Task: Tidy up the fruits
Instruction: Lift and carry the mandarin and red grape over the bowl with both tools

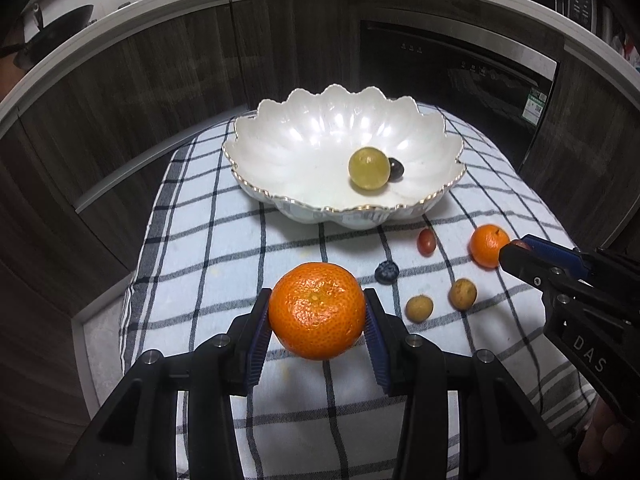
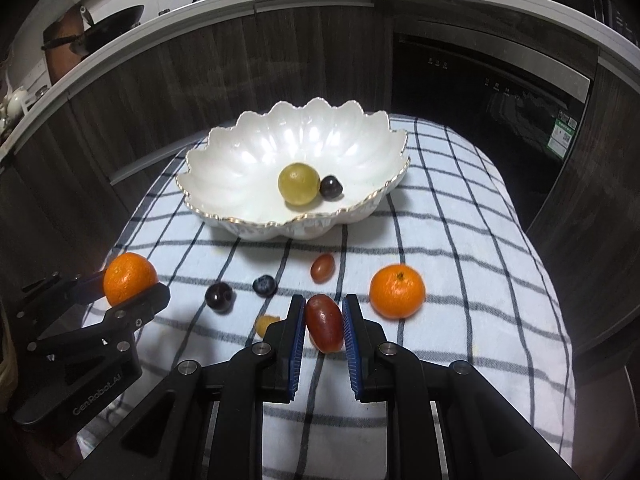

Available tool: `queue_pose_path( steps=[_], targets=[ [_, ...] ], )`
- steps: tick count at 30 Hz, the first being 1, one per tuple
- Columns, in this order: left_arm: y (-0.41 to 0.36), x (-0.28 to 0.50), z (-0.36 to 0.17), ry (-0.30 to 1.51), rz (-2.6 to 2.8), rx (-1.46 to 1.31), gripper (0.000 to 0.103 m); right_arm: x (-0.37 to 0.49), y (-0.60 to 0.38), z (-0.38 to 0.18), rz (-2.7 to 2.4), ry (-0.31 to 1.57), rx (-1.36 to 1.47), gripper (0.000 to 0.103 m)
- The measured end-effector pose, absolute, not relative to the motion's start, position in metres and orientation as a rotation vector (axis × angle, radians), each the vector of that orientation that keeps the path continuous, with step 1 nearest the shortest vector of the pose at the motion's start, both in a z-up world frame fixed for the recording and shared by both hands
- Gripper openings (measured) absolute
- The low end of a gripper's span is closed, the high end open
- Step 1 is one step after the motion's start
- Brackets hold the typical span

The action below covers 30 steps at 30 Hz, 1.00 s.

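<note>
My left gripper (image 1: 317,312) is shut on a large orange mandarin (image 1: 317,311), held above the checked cloth (image 1: 224,256); the same mandarin (image 2: 130,278) shows at the left of the right wrist view. My right gripper (image 2: 324,322) is shut on a red oval grape (image 2: 324,328). Ahead stands a white scalloped bowl (image 1: 280,152) holding a green grape (image 1: 369,168) and a dark grape (image 1: 396,169). On the cloth lie a second mandarin (image 2: 397,290), a small red grape (image 2: 322,267), a blueberry (image 2: 264,285), a dark grape (image 2: 218,297) and two tan longans (image 1: 419,308) (image 1: 463,293).
The cloth covers a small table with its edges falling away left and right. Dark wood cabinets (image 1: 160,80) and a built-in black appliance (image 1: 460,76) stand behind it. A wok (image 2: 108,28) and bottles sit on the counter above.
</note>
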<state>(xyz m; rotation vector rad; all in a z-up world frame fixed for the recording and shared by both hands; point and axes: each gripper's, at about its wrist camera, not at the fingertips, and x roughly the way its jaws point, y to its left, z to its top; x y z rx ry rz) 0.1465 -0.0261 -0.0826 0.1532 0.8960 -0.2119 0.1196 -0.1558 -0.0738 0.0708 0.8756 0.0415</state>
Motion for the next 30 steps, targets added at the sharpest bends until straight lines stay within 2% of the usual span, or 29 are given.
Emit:
queue_pose_path(
  steps=[30],
  targets=[
    [-0.037,0.206,-0.043,0.851,-0.182,0.109,0.043,0.182,-0.178,-0.026,0.025,0.784,0.074,0.02]
  ],
)
